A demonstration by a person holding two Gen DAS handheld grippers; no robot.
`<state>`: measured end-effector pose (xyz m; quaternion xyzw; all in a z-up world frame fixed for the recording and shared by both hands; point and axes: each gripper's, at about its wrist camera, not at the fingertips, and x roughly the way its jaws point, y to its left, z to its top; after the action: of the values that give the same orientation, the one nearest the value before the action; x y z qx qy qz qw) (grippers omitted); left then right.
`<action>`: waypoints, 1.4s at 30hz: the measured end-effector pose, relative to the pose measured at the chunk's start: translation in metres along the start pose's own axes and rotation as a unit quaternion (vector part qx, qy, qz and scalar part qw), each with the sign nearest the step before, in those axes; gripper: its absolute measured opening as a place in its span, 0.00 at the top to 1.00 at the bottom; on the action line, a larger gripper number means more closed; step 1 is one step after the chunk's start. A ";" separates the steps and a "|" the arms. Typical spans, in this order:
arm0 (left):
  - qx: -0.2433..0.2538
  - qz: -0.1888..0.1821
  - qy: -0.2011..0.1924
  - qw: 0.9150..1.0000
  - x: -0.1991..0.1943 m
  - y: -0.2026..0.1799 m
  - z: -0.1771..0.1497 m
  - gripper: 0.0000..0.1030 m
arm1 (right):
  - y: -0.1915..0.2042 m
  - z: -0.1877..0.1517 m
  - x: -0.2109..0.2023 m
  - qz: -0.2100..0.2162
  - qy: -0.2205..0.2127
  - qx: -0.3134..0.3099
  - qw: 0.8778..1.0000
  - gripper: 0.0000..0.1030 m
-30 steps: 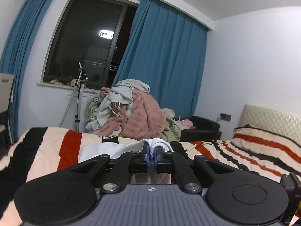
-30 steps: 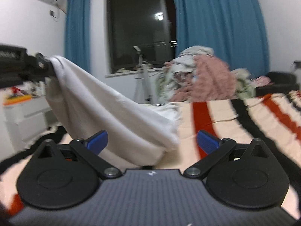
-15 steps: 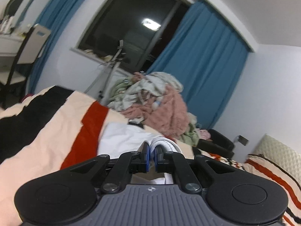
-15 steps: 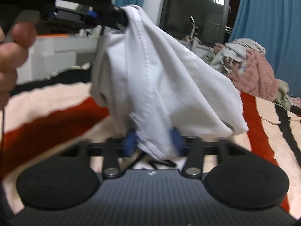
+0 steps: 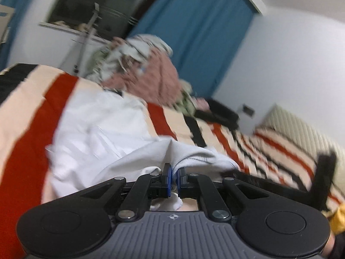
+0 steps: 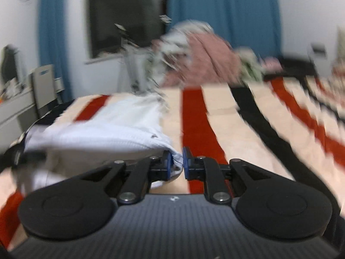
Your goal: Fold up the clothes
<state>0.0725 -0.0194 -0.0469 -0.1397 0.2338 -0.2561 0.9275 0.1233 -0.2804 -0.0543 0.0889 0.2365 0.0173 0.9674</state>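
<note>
Left claw (image 5: 174,176) is pressed together, pinching a ribbed edge of the white garment (image 5: 103,129), which lies spread on the striped bed (image 5: 28,112). Right claw (image 6: 177,161) is nearly closed, pinching the same garment's hem. Recommendation: keep both grips level and taut, lay the fold edge-to-edge, release only once flat. Both views blurred.

Soft matt white cloth garment (image 5: 103,129) on a striped fabric bedspread (image 6: 226,133); matt black plastic hand-held gripper (image 5: 174,173).
</note>
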 end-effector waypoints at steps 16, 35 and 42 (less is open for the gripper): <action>-0.096 -0.049 -0.031 0.994 -0.012 0.028 0.016 0.95 | 0.074 -0.029 -0.037 0.036 -0.098 -0.249 0.963 0.19; -0.064 -0.056 -0.032 0.996 -0.008 0.005 0.018 0.95 | 0.054 -0.021 -0.047 -0.094 -0.190 -0.188 0.959 0.16; -0.045 -0.057 -0.049 0.996 -0.019 -0.005 0.017 0.95 | 0.013 -0.028 -0.015 -0.123 -0.056 -0.078 0.988 0.16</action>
<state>0.0648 -0.0105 -0.0238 -0.2070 0.1911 -0.2906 0.9144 0.0975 -0.2645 -0.0702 -0.0161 0.1885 -0.0887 0.9779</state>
